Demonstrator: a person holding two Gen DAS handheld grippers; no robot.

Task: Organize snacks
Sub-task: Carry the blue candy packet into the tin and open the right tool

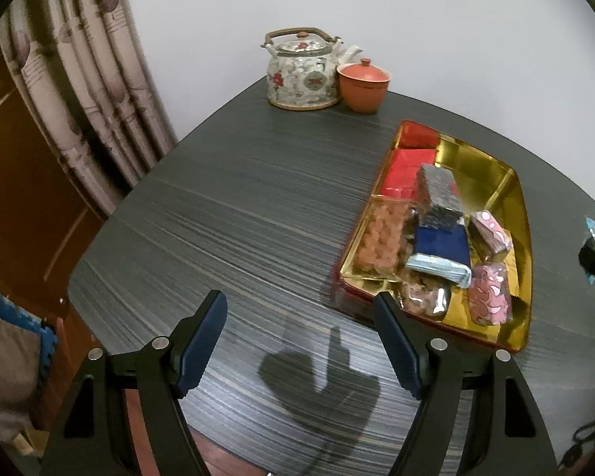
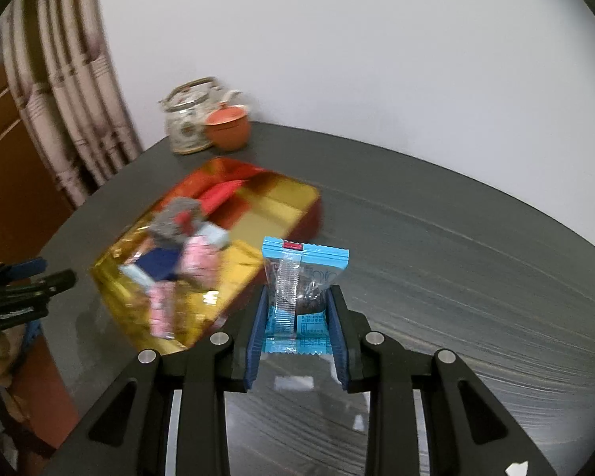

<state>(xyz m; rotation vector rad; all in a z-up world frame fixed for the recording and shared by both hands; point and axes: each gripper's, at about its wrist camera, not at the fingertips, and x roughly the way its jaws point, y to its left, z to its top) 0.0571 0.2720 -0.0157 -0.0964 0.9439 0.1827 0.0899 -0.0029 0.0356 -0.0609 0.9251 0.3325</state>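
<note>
Right wrist: tongs (image 2: 297,317) gripping blue snack packet (image 2: 303,277), print unreadable

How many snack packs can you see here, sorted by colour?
Red: 2
Pink patterned: 2
Orange, clear wrap: 2
Grey speckled: 1
Dark blue: 1
Pale blue: 1
Bright blue, in the right claw: 1
Total: 10
</note>
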